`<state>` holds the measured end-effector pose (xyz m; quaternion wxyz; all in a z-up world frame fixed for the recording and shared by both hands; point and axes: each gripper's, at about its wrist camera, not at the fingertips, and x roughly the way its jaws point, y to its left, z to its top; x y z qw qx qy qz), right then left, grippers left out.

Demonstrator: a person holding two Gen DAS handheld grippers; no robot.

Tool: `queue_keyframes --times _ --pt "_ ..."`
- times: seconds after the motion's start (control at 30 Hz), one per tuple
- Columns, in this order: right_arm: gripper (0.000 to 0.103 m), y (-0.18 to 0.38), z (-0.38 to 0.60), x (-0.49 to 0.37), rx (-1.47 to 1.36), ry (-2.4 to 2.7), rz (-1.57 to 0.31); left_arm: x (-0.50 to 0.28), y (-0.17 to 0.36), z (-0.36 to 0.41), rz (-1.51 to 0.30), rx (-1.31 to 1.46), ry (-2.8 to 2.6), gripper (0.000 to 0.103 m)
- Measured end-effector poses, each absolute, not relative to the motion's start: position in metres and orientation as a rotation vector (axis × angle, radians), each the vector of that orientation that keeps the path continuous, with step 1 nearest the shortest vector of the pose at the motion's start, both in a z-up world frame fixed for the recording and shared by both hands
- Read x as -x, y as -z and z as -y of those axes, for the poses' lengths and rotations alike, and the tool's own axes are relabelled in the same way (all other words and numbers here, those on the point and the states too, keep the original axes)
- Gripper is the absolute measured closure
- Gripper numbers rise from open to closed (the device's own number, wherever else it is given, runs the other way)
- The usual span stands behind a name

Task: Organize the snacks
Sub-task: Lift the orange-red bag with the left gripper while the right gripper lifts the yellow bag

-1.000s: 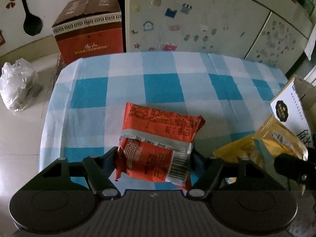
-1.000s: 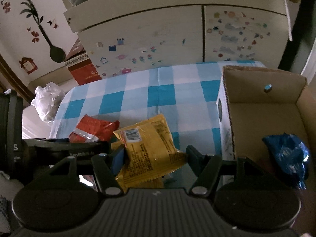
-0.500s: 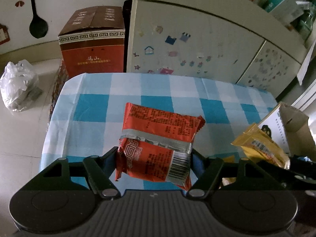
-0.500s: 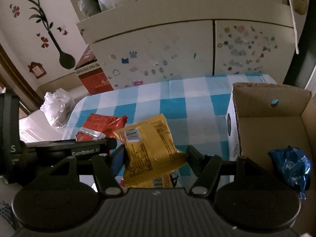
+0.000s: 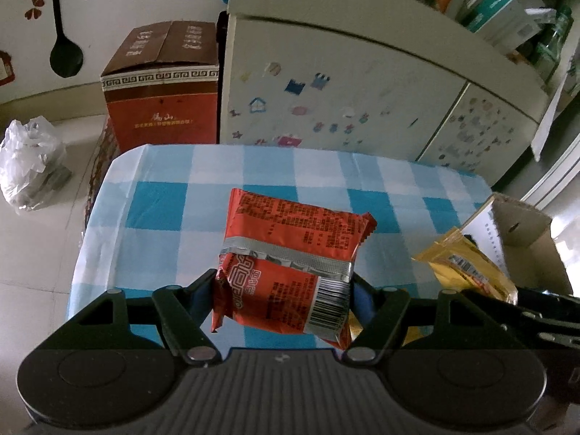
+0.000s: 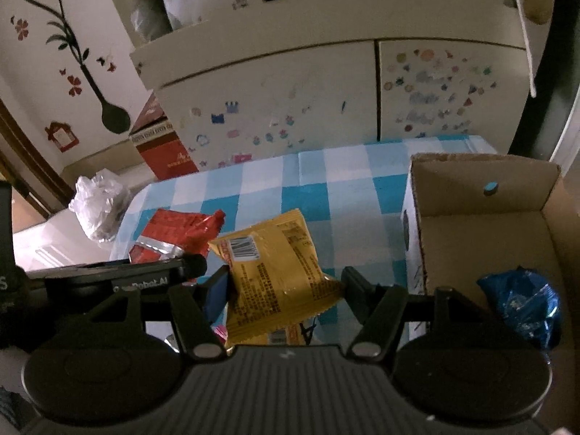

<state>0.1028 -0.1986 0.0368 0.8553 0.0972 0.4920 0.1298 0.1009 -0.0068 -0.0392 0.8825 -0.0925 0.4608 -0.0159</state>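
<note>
My left gripper (image 5: 282,291) is shut on a red snack packet (image 5: 290,253) with a silver band, held in the air above the checked tablecloth (image 5: 163,203). In the right wrist view my right gripper (image 6: 286,290) is shut on a yellow snack packet (image 6: 272,272), also lifted off the table. The red packet (image 6: 174,232) and the left gripper's body show at the left of that view. An open cardboard box (image 6: 482,224) stands at the right with a blue packet (image 6: 522,304) inside. The yellow packet (image 5: 467,268) and the box (image 5: 522,232) appear at the right of the left wrist view.
A cream cabinet (image 5: 344,101) with stickers stands behind the table. A red-brown carton (image 5: 159,87) sits on the floor to its left, and a white plastic bag (image 5: 29,159) lies further left. More packets lie under the yellow one (image 6: 286,335).
Both grippers have risen with their packets; the table looks farther below and more of the cabinet top shows. The grips have not changed.
</note>
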Motion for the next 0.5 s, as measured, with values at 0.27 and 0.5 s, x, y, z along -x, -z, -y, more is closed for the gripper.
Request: queue_keyframes --times 0.27,0.5 --pt "0.037 -0.044 0.206 -0.102 -0.198 -0.258 -1.016 -0.095 0.027 0.016 -0.933 0.188 0.049 0.025" --pt "0.037 -0.052 0.208 -0.100 -0.187 -0.246 -1.005 -0.090 0.019 0.021 -0.915 0.180 0.063 0.025"
